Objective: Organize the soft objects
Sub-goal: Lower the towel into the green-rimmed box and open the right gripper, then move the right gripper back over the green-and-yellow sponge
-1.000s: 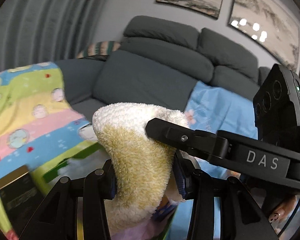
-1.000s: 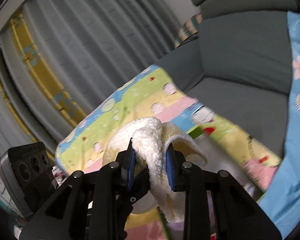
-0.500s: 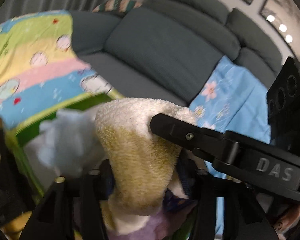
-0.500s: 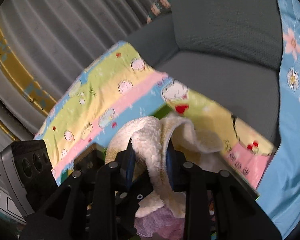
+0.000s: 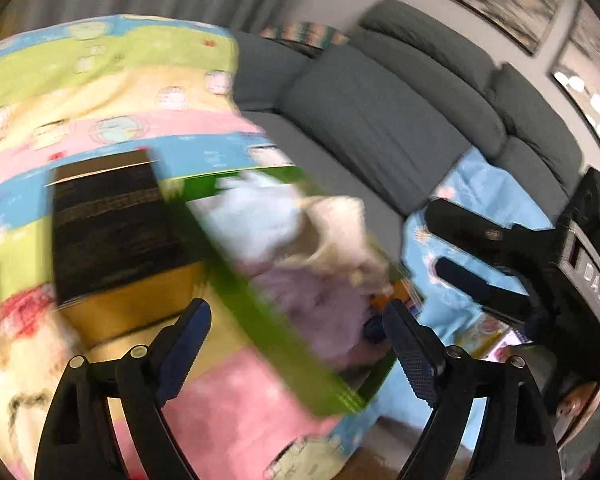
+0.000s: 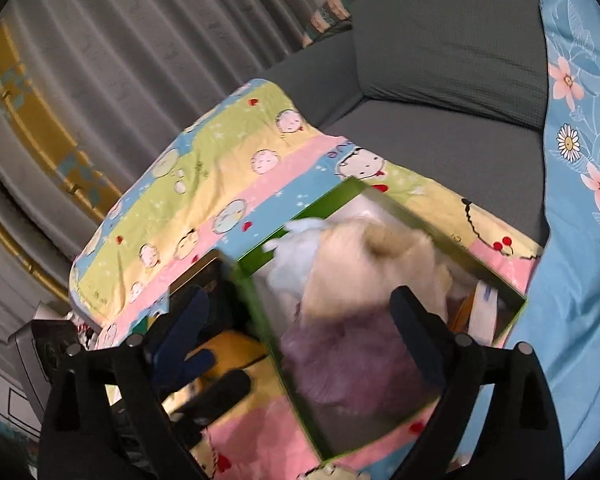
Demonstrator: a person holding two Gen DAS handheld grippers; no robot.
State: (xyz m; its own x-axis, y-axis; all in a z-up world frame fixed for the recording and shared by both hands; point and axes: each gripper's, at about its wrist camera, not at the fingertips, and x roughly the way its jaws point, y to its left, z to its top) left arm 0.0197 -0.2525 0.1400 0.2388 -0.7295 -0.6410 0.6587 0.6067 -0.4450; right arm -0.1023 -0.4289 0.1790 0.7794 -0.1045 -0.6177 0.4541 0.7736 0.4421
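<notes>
My left gripper (image 5: 296, 344) and right gripper (image 6: 300, 320) have just spread their jaws, nothing between them. The fluffy cream-yellow towel (image 6: 364, 264) lies in the green box (image 6: 268, 320): light, floppy; I'd pinch a bunched fold.

Both wrist cameras looked forward and steeply down, close over the green box (image 5: 260, 320) (image 6: 296, 392) on the striped cartoon blanket (image 5: 100, 120) (image 6: 204, 184). Left view blurred. Both shared box, blanket and the grey sofa (image 5: 380, 120) (image 6: 440, 60) behind.
</notes>
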